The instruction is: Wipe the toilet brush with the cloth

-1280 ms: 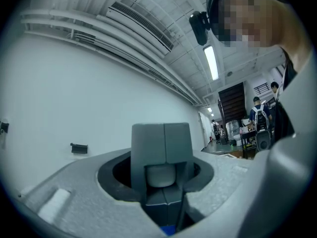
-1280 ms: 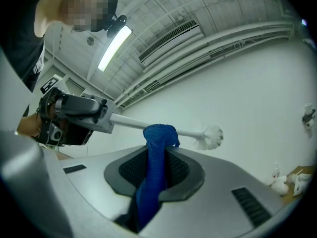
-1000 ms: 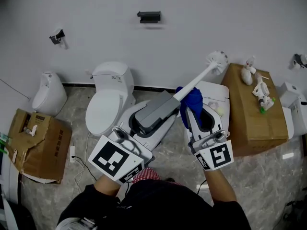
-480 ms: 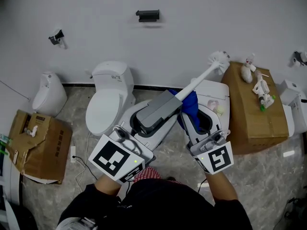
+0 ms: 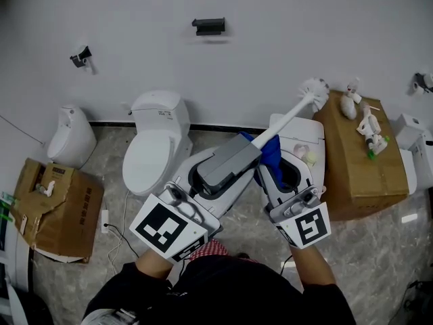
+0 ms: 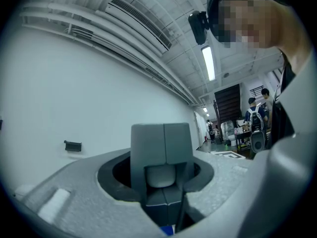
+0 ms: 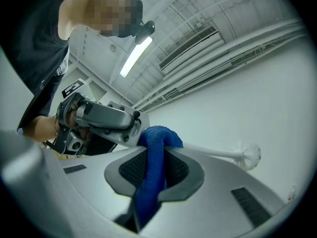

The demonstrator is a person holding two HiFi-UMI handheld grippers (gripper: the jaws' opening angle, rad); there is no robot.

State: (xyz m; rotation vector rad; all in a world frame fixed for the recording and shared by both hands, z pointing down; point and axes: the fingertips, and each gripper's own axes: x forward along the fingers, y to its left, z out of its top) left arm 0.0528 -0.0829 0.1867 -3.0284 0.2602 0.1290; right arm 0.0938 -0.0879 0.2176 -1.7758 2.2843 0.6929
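Head view: a small urinal (image 5: 67,139) and an open cardboard carton (image 5: 57,208) sit left of the closed toilet (image 5: 154,151). Just right of the toilet, the left gripper (image 5: 203,178) has its fingers clamped on the grey handle block of the toilet brush (image 5: 284,117), whose shaft slants up to the bristles. Further right, the right gripper (image 5: 269,175) pinches the blue cloth (image 5: 270,151), which is draped over the shaft. Farthest right of the toilet, a brown box (image 5: 352,161) stands beside the bristles.
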